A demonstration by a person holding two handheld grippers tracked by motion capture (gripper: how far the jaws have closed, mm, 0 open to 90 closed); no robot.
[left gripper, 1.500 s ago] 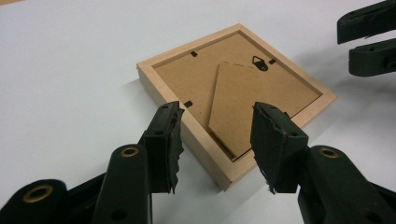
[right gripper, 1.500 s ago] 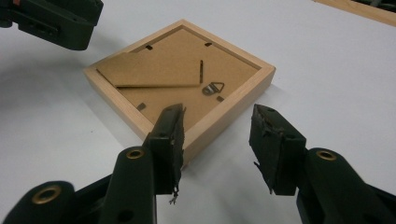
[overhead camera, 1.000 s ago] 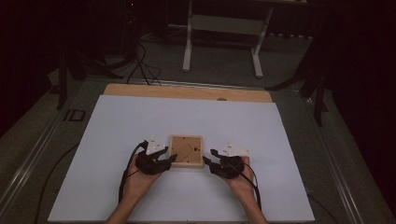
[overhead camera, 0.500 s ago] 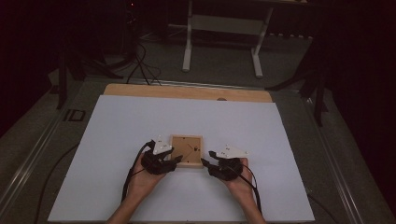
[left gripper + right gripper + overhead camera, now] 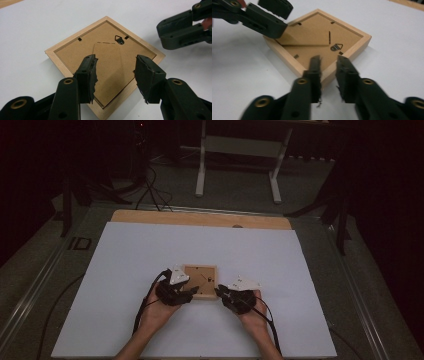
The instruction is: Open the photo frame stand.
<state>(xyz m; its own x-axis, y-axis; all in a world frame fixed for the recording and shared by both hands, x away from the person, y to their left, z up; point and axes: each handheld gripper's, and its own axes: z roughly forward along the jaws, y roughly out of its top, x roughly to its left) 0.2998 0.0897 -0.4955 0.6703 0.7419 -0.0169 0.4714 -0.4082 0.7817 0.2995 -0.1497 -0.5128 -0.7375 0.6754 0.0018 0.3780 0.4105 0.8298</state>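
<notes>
Counter [image 5: 125,250]: white, frame [image 5: 200,281] face-down, backing up for access.
L gripper [image 5: 116,72]: spread over frame's near corner.
R gripper [image 5: 329,65]: just been narrowing astride frame's corner, not yet pinching.

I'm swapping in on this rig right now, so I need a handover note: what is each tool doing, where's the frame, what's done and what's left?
Left tool: jaws wide open over the near corner of the picture frame, gripping nothing.
Right tool: jaws have just been closing, now a narrow gap at the frame's near edge; nothing pinched yet.
Frame: lies face down, backing board up, on the white sheet, between the two tools.
Done: both tools brought up to the frame.
Left: probably to grip it and open or lift it; tabs look unturned.
</notes>
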